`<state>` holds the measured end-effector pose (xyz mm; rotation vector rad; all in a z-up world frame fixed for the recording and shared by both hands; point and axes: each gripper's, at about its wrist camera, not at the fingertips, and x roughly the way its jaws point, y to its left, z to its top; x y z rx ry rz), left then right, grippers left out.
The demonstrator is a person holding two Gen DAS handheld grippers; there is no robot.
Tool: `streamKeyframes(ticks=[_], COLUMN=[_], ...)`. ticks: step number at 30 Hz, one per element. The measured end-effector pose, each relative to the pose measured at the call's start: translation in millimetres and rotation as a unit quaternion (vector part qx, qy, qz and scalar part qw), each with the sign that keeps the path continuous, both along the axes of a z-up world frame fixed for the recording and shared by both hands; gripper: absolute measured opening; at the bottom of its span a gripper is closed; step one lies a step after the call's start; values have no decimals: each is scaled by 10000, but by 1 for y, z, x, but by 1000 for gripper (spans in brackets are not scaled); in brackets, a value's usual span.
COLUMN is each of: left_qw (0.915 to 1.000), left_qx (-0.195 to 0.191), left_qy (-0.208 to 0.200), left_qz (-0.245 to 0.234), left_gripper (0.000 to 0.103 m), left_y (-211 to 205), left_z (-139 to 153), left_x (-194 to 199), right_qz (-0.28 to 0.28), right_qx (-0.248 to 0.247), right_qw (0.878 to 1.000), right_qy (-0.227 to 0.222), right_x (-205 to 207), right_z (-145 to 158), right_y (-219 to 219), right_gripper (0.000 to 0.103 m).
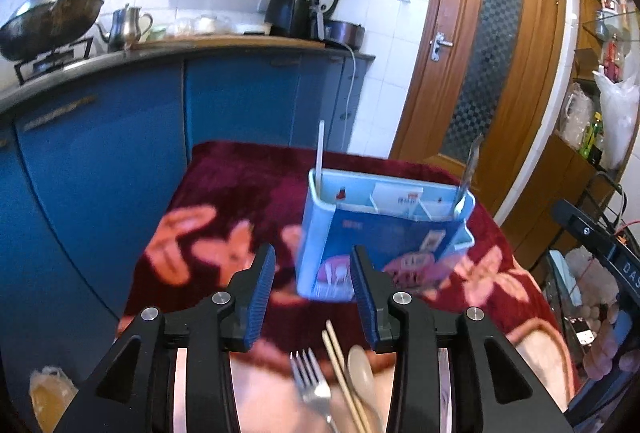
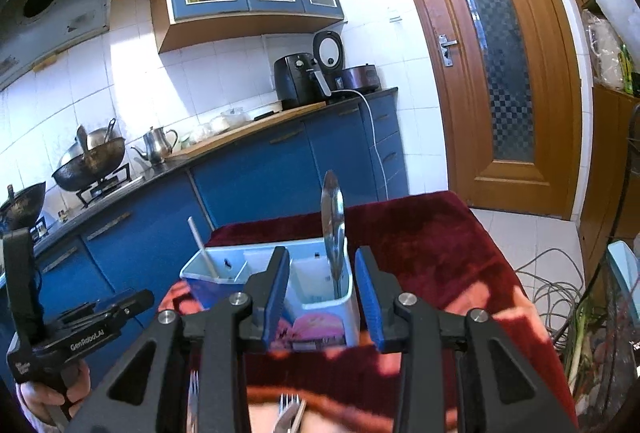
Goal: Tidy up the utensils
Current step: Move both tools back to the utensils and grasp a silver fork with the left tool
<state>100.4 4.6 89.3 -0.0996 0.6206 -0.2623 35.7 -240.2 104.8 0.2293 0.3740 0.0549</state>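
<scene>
A light blue utensil caddy with several compartments stands on the red floral cloth. A white straw stands in its left compartment and a metal spoon in its right one. In the right wrist view the caddy, the straw and the spoon show again. My left gripper is open and empty, just short of the caddy. Below it lie a fork, wooden chopsticks and a beige spoon. My right gripper is open and empty before the caddy. More forks lie under it.
Blue kitchen cabinets with woks, a kettle and an air fryer stand left and behind the table. A wooden door is at the back right. Cables and clutter lie on the floor at the right.
</scene>
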Motion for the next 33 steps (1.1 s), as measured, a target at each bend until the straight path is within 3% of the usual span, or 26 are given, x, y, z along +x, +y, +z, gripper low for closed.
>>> streamKeyframes(ticks=[13, 24, 33], left_qw=[9974, 9890, 9824], left_qx=[-6, 65, 125], left_qy=[723, 1480, 1853], left_qz=[-38, -27, -189], left_gripper=[40, 40, 40], left_y=[8, 6, -4], left_z=[-40, -79, -90], left_x=[-28, -29, -31], right_qz=[2, -109, -147], right_qx=[134, 300, 428], right_qw=[9987, 9943, 9916], right_qy=[482, 1017, 1214], right_x=[-43, -56, -59], right_z=[-41, -79, -95], right_y=[5, -7, -17], right_gripper=[38, 39, 42])
